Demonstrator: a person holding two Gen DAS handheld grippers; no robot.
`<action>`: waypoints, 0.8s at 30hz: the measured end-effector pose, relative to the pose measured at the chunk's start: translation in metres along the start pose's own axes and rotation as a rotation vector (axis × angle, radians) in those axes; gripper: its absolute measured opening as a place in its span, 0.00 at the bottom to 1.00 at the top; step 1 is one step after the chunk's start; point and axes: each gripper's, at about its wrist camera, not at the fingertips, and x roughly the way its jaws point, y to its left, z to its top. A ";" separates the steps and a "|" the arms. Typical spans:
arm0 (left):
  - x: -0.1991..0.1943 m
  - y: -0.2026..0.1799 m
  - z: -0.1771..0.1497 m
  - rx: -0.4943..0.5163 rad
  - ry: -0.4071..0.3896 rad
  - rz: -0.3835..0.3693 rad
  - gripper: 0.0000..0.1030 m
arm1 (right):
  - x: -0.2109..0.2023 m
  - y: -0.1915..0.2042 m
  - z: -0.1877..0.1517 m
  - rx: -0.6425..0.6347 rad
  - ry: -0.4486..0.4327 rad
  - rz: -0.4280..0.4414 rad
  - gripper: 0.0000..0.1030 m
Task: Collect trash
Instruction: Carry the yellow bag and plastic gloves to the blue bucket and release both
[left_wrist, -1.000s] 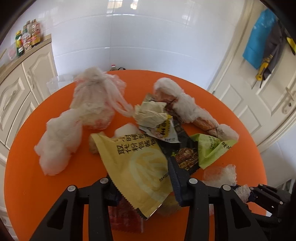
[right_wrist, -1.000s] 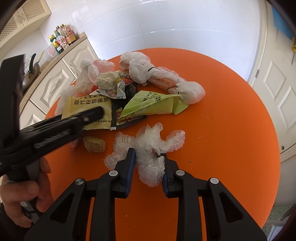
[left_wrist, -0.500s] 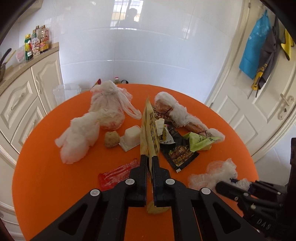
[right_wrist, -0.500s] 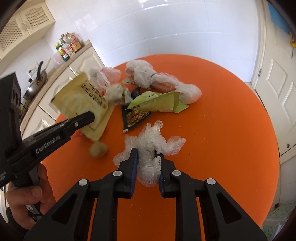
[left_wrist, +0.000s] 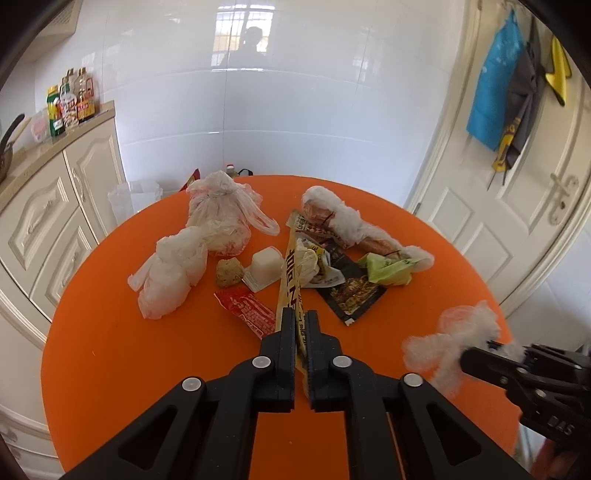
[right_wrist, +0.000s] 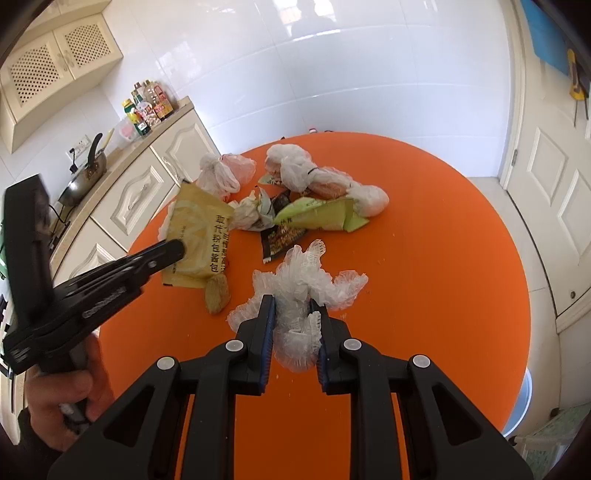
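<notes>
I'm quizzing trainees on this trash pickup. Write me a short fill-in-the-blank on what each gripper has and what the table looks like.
1. The left gripper is shut on a ____ wrapper.
2. The right gripper is shut on crumpled clear ____.
3. The round table is ____ in colour.

Missing words: yellow; plastic; orange

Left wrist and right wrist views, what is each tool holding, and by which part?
The left tool pinches the yellow wrapper by one edge. The right tool grips the bundle of clear plastic caps around its near end.
</notes>
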 end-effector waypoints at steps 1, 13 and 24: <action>0.001 -0.002 0.003 0.000 0.005 0.001 0.08 | 0.000 -0.001 -0.002 0.001 0.003 0.001 0.18; 0.040 0.004 0.012 -0.063 0.070 -0.024 0.04 | -0.004 -0.008 -0.004 0.020 -0.001 -0.003 0.18; -0.039 -0.003 0.005 -0.040 -0.090 -0.036 0.03 | -0.035 -0.018 0.003 0.036 -0.068 0.000 0.18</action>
